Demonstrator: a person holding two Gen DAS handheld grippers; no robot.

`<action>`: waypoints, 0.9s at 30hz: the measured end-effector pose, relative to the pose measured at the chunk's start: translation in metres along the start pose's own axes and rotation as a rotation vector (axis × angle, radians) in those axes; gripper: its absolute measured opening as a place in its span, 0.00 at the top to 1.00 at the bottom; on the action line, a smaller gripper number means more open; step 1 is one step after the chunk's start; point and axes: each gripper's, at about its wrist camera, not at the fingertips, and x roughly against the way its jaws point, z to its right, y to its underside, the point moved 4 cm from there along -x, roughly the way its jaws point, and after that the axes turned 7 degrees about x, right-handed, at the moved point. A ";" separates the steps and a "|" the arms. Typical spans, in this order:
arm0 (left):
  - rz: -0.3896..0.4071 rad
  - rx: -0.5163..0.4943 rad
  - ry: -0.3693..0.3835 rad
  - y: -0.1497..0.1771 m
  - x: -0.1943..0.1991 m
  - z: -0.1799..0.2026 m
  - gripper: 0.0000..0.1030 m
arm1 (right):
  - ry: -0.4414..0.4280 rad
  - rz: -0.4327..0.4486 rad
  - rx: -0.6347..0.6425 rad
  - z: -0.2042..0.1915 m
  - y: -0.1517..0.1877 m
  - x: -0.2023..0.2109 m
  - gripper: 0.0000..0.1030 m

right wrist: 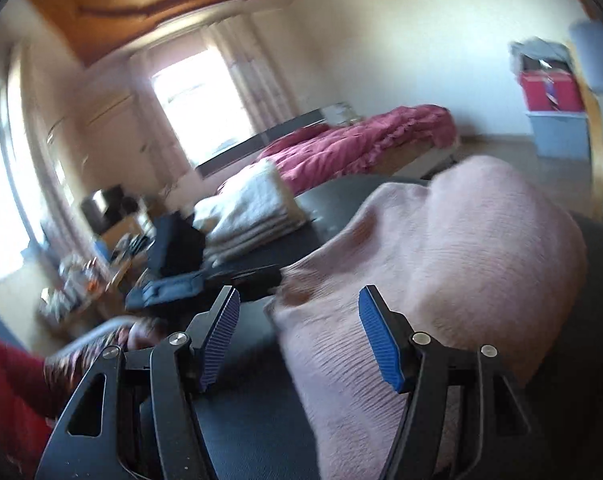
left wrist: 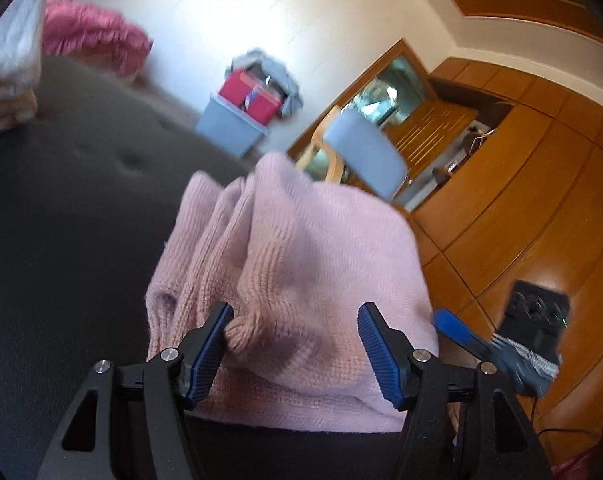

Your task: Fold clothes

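Observation:
A pale pink knitted sweater (left wrist: 293,264) lies bunched on a dark grey padded surface (left wrist: 73,208). My left gripper (left wrist: 295,320) is open, its jaws wide apart over the sweater's near edge; a fold of knit touches the left pad (left wrist: 211,356). The right gripper shows in this view (left wrist: 473,336) at the sweater's right side, blurred. In the right wrist view the sweater (right wrist: 441,264) lies ahead and to the right. My right gripper (right wrist: 299,312) is open, with the sweater's edge between its jaws and not held.
A stack of folded white and beige cloth (right wrist: 249,208) sits on the dark surface (right wrist: 253,432), with dark folded clothes (right wrist: 173,276) next to it. A bed with a pink cover (right wrist: 357,140), a blue bin with a red box (left wrist: 241,116), a chair (left wrist: 365,152) and wooden cabinets (left wrist: 521,184) stand around.

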 end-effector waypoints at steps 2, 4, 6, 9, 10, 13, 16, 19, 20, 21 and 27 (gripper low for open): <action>-0.029 0.032 -0.013 -0.003 -0.006 -0.006 0.58 | -0.013 -0.039 0.028 -0.007 0.006 -0.002 0.37; -0.060 0.034 -0.023 -0.002 -0.011 -0.007 0.78 | 0.034 -0.093 0.040 -0.006 0.013 -0.007 0.37; -0.093 -0.004 -0.029 0.001 -0.012 -0.002 0.83 | 0.081 -0.148 0.052 -0.005 0.020 -0.012 0.37; -0.101 -0.031 -0.009 0.003 -0.008 0.009 0.88 | 0.151 -0.229 0.070 -0.003 0.030 -0.018 0.37; -0.096 -0.028 -0.013 0.001 -0.004 0.011 0.89 | 0.175 -0.256 0.075 -0.003 0.034 -0.020 0.37; -0.106 -0.025 -0.035 0.000 0.003 0.013 0.90 | 0.245 -0.338 0.093 -0.001 0.044 -0.026 0.37; -0.142 -0.040 -0.044 0.012 0.008 0.014 0.91 | 0.315 -0.419 0.111 0.000 0.054 -0.032 0.41; -0.170 -0.068 -0.075 0.033 0.009 0.013 0.91 | 0.328 -0.425 0.043 0.019 0.059 -0.020 0.49; -0.168 -0.081 -0.088 0.039 0.009 0.013 0.91 | 0.293 -0.408 0.012 0.023 0.058 -0.015 0.49; -0.163 -0.085 -0.095 0.044 0.010 0.012 0.91 | 0.254 -0.391 -0.013 0.025 0.057 -0.010 0.48; -0.025 0.037 0.091 0.044 0.042 -0.002 0.91 | 0.076 -0.144 -0.054 0.023 0.034 0.029 0.45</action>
